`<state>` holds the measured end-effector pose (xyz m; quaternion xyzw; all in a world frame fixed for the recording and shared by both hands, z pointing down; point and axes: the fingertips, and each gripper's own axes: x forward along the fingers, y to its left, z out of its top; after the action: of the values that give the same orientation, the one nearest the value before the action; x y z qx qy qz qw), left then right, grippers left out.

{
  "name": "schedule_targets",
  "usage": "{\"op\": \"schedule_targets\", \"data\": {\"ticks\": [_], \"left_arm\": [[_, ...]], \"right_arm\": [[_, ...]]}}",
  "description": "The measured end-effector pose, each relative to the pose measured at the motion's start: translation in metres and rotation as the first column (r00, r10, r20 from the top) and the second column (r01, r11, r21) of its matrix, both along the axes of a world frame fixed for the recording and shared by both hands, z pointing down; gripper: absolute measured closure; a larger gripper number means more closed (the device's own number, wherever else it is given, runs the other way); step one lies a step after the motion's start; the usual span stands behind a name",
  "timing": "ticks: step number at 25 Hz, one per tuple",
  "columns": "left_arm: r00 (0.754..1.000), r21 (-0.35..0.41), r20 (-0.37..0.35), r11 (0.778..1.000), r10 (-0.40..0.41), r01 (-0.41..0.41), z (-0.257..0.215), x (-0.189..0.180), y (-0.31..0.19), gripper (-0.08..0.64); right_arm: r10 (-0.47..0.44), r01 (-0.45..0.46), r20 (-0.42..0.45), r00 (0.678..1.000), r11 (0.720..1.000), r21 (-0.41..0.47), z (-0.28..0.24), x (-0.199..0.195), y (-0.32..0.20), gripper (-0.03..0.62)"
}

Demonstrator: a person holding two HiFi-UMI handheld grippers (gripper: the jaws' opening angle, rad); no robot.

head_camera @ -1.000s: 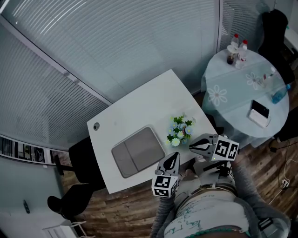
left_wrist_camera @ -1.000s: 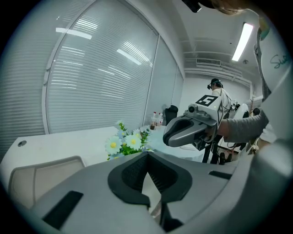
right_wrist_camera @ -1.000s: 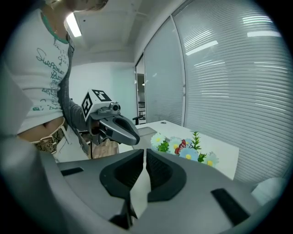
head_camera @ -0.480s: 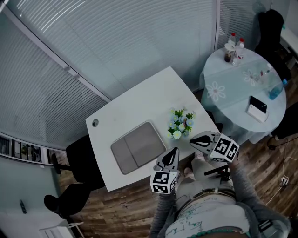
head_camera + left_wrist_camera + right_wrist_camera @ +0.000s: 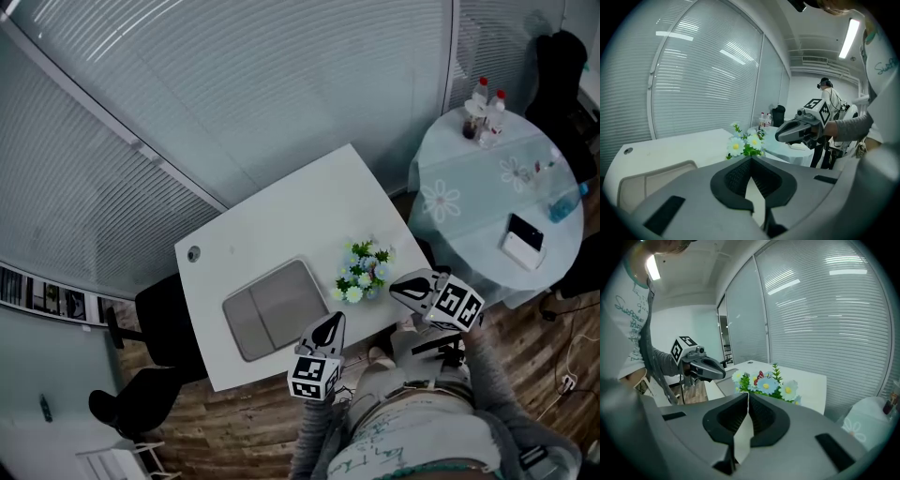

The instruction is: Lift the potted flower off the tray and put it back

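Note:
The potted flower (image 5: 363, 272), a small bunch of white and blue daisies with green leaves, stands on the white table (image 5: 281, 220) just right of the grey tray (image 5: 277, 307), not on it. My left gripper (image 5: 330, 326) is shut and empty at the table's near edge, below the tray's right corner. My right gripper (image 5: 397, 286) is shut and empty too, just right of the flower and apart from it. The left gripper view shows the flower (image 5: 746, 143) ahead of my shut left gripper (image 5: 751, 159), with the right gripper (image 5: 801, 129) beyond. In the right gripper view the flower (image 5: 766, 383) stands close ahead.
A round table (image 5: 487, 202) with a pale flowered cloth stands at the right, bearing bottles (image 5: 483, 103) and a phone (image 5: 523, 232). A black chair (image 5: 155, 323) sits left of the white table. Blinds close off the far side. The floor is wood.
My left gripper has slid left along the table's near edge, away from the flower. The right gripper stays beside the flower. The flower and tray have not moved.

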<state>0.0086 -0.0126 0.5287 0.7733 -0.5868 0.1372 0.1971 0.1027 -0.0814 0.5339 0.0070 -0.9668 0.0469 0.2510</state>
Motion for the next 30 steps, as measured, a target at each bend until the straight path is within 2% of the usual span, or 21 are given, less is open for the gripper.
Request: {"op": "schedule_targets", "data": {"ticks": [10, 14, 20, 25, 30], "left_arm": [[0.996, -0.075, 0.069, 0.996, -0.049, 0.055, 0.023, -0.018, -0.017, 0.549], [0.994, -0.104, 0.066, 0.991, -0.082, 0.089, 0.027, -0.014, -0.022, 0.549], [0.989, -0.128, 0.099, 0.984, -0.109, 0.122, 0.039, -0.023, -0.019, 0.549], [0.989, -0.133, 0.128, 0.987, -0.078, 0.095, 0.039, -0.035, -0.022, 0.549], [0.992, -0.131, 0.129, 0.991, -0.008, 0.025, 0.039, -0.049, -0.037, 0.549]], "right_arm": [[-0.079, 0.077, -0.037, 0.996, 0.996, -0.037, 0.021, 0.006, -0.047, 0.568], [-0.133, 0.131, -0.057, 0.989, 0.991, -0.040, 0.033, 0.010, -0.055, 0.568], [-0.214, 0.209, -0.086, 0.973, 0.976, -0.060, 0.048, 0.006, -0.057, 0.566], [-0.239, 0.233, -0.118, 0.964, 0.971, -0.061, 0.058, 0.003, -0.057, 0.567], [-0.206, 0.196, -0.144, 0.968, 0.977, -0.082, 0.065, -0.001, -0.062, 0.566]]}}
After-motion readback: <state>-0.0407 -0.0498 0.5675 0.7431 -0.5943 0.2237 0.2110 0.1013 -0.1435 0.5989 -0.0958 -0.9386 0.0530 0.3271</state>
